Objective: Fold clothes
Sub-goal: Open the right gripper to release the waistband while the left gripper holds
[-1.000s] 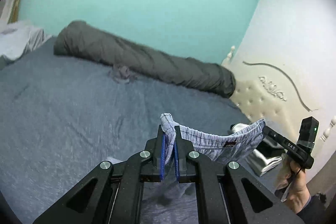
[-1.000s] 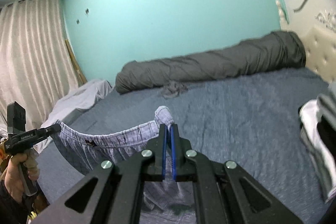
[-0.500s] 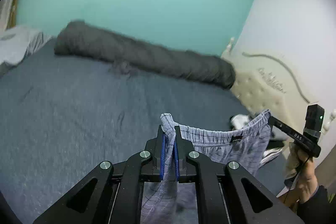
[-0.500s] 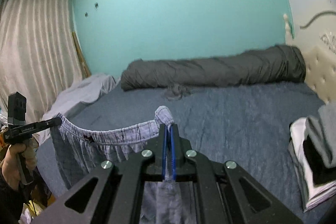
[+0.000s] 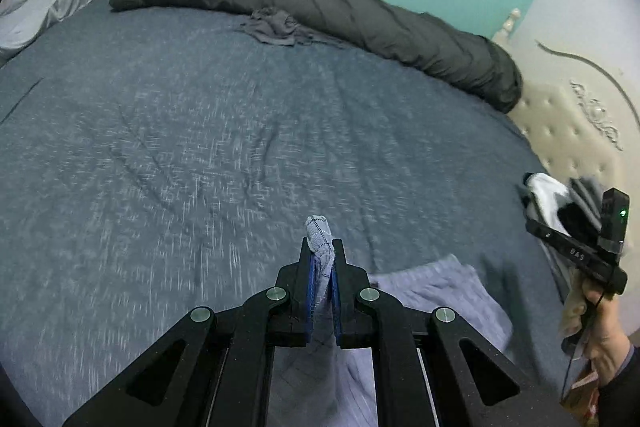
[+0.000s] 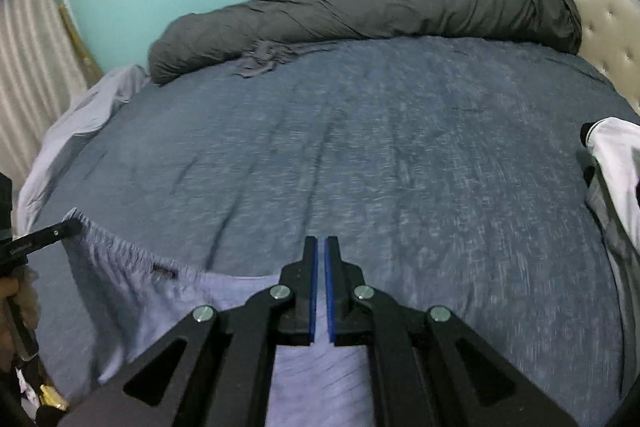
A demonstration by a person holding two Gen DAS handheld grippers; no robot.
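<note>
The pale checked shorts (image 5: 440, 291) lie partly spread on the blue bed (image 5: 200, 127) near its front edge. My left gripper (image 5: 321, 247) is shut on one waistband corner, which pokes up between the pads. In the right wrist view the waistband (image 6: 132, 251) runs from the left gripper (image 6: 60, 231) down under my right gripper (image 6: 321, 241). The right gripper's pads stand almost together with no cloth showing between them. From the left wrist view, the right gripper (image 5: 530, 225) is held in a hand at the far right, apart from the shorts.
A rolled dark grey duvet (image 5: 320, 7) lies along the far side by the teal wall. A crumpled grey garment (image 5: 276, 27) sits in front of it. Folded clothes (image 6: 616, 155) are piled at the right by the padded headboard (image 5: 568, 131). A pale sheet (image 6: 80, 119) hangs off the left.
Both grippers tipped down toward the bed and the shorts dropped from hanging stretched to lying on it. The waistband corner no longer shows in the right gripper.
</note>
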